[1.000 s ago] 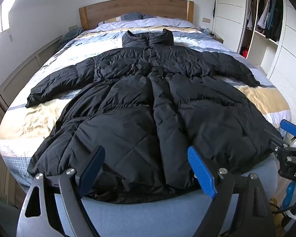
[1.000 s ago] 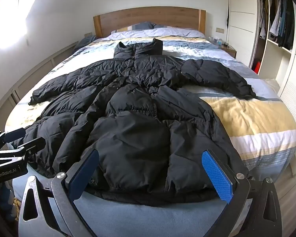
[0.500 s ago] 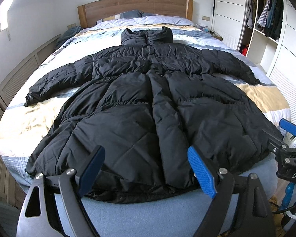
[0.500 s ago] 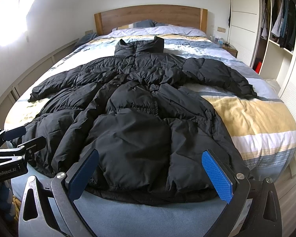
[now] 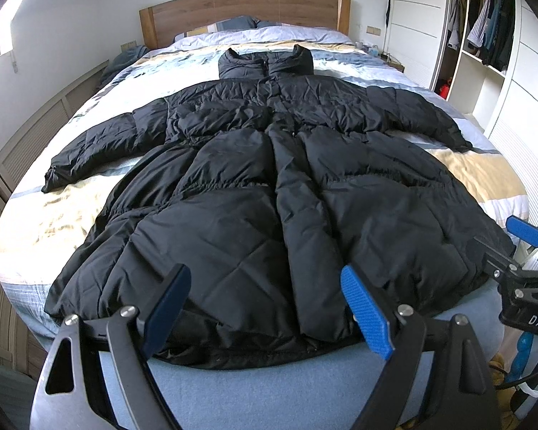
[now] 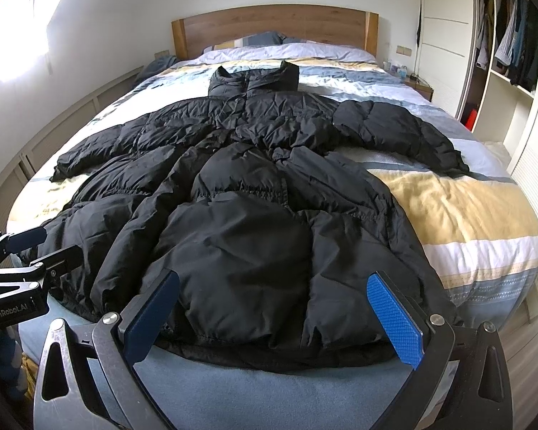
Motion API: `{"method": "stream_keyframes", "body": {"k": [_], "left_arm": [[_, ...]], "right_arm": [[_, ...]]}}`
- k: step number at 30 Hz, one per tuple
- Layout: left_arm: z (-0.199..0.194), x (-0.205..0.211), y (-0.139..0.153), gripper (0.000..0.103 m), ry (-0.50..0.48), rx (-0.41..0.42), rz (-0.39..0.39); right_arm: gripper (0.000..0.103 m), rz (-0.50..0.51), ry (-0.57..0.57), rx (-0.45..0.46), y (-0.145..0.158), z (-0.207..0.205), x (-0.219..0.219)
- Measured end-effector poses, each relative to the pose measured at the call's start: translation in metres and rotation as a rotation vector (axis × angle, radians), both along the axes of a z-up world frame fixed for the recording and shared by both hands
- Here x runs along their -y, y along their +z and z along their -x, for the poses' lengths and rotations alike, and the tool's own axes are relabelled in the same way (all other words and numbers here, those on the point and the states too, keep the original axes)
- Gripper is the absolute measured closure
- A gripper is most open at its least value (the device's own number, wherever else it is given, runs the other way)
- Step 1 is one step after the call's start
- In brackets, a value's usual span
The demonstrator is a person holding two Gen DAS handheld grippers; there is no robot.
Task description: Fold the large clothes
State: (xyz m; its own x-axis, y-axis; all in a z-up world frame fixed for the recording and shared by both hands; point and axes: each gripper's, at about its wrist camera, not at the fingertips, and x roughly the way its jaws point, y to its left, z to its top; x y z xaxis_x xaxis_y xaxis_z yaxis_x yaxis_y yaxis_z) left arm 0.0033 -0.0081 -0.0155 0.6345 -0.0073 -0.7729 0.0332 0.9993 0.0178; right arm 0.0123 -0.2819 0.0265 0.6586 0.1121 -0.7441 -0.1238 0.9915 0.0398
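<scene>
1. Two sets of tongs, left tongs (image 5: pixel 265 308) and right tongs (image 6: pixel 272 317), both spread wide and pinching nothing, poised just short of the hem at the foot of the bed (image 5: pixel 269 387).
2. Black puffer coat (image 5: pixel 269 186) laid face up along the bed, collar toward the wooden headboard (image 5: pixel 244 10), sleeves spread out to either side, hem at the near edge of the mattress.
3. Folding apparently not begun: no part of the coat turned over on itself.
4. Likely first step: bring a sleeve or a side panel in across the body. Best done by biting deep into the padded fabric, as slick puffy shell tends to slip from a shallow pinch.
5. Worth lifting rather than dragging, to avoid rucking the striped duvet (image 6: pixel 459 208) beneath.
6. Worth pressing air out after each fold, or the bulk may spring back open.
7. Around: pillows (image 6: pixel 265 41) at the head, open wardrobe (image 5: pixel 484 36) with hanging clothes on the right, a bedside stand (image 6: pixel 418 84) with small items, panelled wall on the left.
8. Nothing lying on the coat itself; far sleeves a long reach from the foot of the bed.
</scene>
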Motion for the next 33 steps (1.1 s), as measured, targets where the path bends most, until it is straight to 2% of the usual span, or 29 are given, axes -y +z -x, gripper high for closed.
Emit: {"method": "stream_keyframes", "body": {"k": [15, 33], "left_arm": [[-0.002, 0.001, -0.008, 0.017, -0.004, -0.008, 0.000], [-0.011, 0.003, -0.013, 0.017, -0.005, -0.064, -0.021]], "right_arm": [[0.000, -0.014, 0.023, -0.036, -0.007, -0.005, -0.004], [0.000, -0.033, 0.036, -0.068, -0.014, -0.013, -0.005]]}}
